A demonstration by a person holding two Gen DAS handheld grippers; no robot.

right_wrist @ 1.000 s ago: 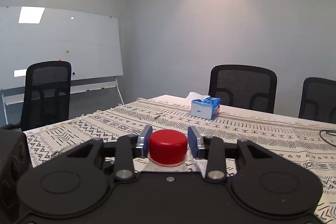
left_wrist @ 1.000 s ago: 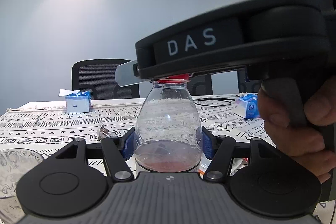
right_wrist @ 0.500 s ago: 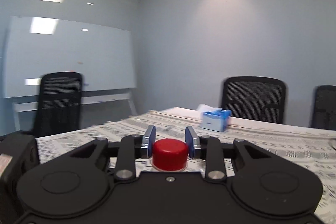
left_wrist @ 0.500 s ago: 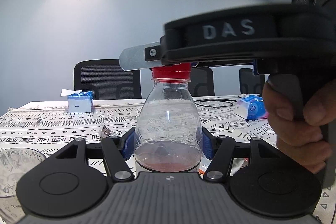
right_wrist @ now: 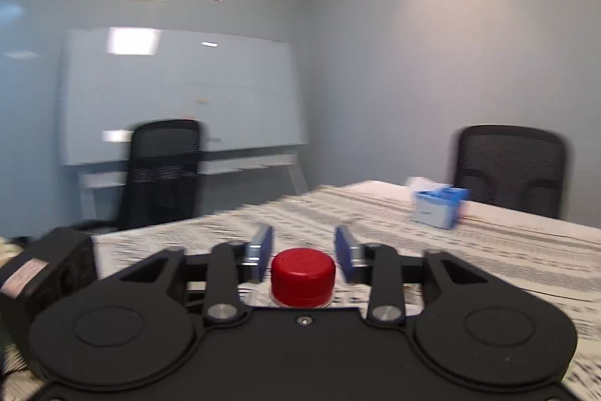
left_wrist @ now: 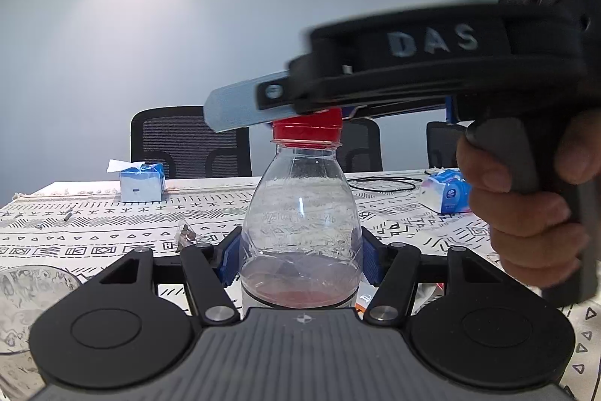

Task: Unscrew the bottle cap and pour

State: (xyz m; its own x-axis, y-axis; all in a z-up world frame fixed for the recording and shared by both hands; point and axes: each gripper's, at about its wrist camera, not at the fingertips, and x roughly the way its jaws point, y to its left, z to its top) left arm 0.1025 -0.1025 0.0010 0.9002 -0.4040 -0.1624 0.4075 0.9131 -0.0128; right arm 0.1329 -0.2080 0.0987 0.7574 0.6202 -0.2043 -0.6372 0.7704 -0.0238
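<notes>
In the left wrist view, nearest the lens, the left gripper (left_wrist: pixel 300 260) is clenched on a clear plastic bottle (left_wrist: pixel 300 224): its blue pads (left_wrist: pixel 230 262) press against both sides of the body, just above a shallow layer of reddish liquid. The bottle stands upright on a table (left_wrist: pixel 94 232) under a patterned cloth. At the lower left edge sits part of a clear glass bowl (left_wrist: pixel 26 292). Above the bottle, this view alone shows the right gripper from the side, reaching in over the red cap (left_wrist: pixel 307 130), with a person's hand (left_wrist: pixel 526 213) wrapped round its handle. Farther back lie a crumpled wrapper (left_wrist: pixel 186 235), a blue tissue box (left_wrist: pixel 142 181), a black cable loop (left_wrist: pixel 383 183) and a blue packet (left_wrist: pixel 445 194), then black chairs (left_wrist: pixel 189 141) against the wall.

The right wrist view, blurred, looks down on the cap (right_wrist: pixel 302 271) from behind. The right gripper (right_wrist: pixel 303 250) has just been opening its jaws; they stand released, a gap on each side of the cap, which sits between them near their base. Only here appear a whiteboard (right_wrist: pixel 180 93) and the tissue box (right_wrist: pixel 439 207) on the far table edge.
</notes>
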